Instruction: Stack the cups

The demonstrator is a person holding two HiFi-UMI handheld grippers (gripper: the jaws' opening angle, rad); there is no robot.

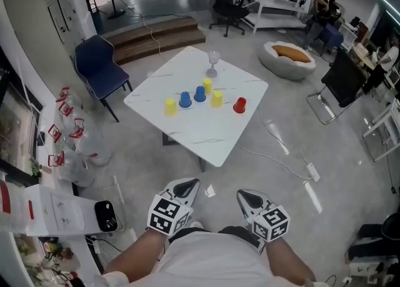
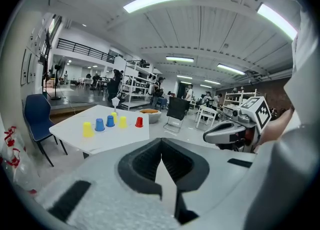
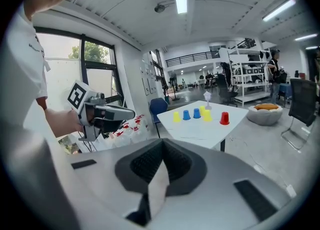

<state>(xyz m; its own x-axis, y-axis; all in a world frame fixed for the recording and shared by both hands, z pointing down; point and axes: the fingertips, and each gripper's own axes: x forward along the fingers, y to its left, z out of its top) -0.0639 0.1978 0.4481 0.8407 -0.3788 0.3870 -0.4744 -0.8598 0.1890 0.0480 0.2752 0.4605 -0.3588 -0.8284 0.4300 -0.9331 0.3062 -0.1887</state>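
A white table [image 1: 206,135] stands well ahead of me on the floor. On it are three yellow cups [image 1: 170,106], two blue cups [image 1: 185,99] and one red cup [image 1: 239,105], all upside down and apart, with a clear stemmed glass [image 1: 214,60] behind them. Both gripper views show the same row, with the red cup [image 2: 139,122] [image 3: 224,118] at its right end. My left gripper [image 1: 189,184] [image 2: 161,144] and right gripper [image 1: 245,194] [image 3: 161,146] are held close to my body, far short of the table. Both are shut with nothing in them.
A blue chair [image 1: 100,67] stands at the table's left corner. A round cushion bed [image 1: 287,57] lies beyond the table on the right. A cable and power strip [image 1: 310,170] run over the floor at the right. Plastic bags [image 1: 75,145] lie at the left.
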